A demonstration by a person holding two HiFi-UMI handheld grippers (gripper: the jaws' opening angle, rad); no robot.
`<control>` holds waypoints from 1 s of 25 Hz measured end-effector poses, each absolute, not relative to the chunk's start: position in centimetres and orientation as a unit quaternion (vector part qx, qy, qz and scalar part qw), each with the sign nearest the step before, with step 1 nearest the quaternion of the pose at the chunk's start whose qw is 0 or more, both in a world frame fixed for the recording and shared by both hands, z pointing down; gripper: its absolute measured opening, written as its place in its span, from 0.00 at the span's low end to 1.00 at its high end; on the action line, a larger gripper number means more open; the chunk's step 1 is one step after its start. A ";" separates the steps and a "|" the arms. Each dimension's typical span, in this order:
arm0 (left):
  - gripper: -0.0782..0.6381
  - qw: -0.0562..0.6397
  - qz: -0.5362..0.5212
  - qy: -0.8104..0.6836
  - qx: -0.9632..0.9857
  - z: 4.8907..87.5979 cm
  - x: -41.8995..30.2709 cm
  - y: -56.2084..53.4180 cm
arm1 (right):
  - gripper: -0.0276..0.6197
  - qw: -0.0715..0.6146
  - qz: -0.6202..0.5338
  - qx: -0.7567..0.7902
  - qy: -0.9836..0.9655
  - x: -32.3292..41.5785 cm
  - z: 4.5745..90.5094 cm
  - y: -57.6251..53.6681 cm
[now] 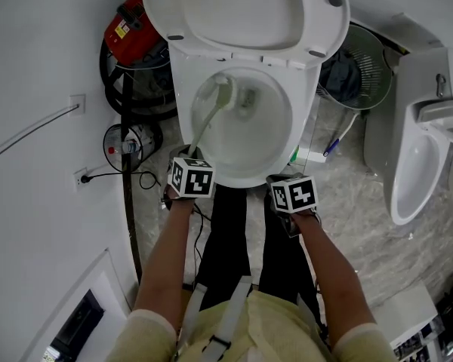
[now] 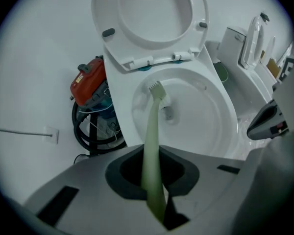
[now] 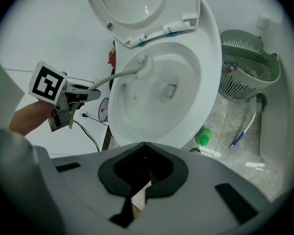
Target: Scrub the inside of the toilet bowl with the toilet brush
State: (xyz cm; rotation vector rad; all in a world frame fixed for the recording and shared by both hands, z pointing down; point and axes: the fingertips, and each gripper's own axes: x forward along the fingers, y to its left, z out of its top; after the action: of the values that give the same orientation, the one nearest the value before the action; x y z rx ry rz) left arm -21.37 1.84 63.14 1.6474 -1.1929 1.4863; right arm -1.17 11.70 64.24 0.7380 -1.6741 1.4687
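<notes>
Tongs in the person's left hand (image 2: 154,179) were clenched on the pale green handle of the toilet brush (image 2: 151,131), which ran up between the jaws and over the front rim of the toilet bowl (image 1: 284,148). The bristle head (image 1: 224,90) lay inside the bowl, against the rear left wall, just beside the drain. Right tongs (image 3: 144,150) hung near the front right of the bowl with the jaws pressed together and nothing between them. The seat and lid (image 1: 241,13) stood raised behind the bowl. A red canister (image 1: 128,23) sat by the wall to the left, a green basket (image 1: 366,65) to the right, and a small green bottle (image 3: 203,137) on the floor near the bowl's base.
</notes>
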 end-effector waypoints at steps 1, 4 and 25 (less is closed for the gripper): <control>0.16 0.304 0.564 -0.449 0.623 63.3 -21.0 1.6 | 0.07 0.386 0.579 0.291 -0.657 -1.1 64.2 11.7; 0.16 0.305 0.561 -0.450 0.624 63.5 -19.9 0.4 | 0.07 0.382 0.580 0.294 -0.656 -0.7 64.1 11.7; 0.16 0.207 0.629 -0.221 0.716 63.8 -11.0 4.2 | 0.07 0.364 0.591 0.311 -0.649 2.4 63.6 11.9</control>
State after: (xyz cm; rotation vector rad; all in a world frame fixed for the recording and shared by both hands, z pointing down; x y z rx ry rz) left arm -10.96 4.24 63.76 1.9950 -0.6158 1.7519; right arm 2.42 11.92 63.55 0.8012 -1.6691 1.5205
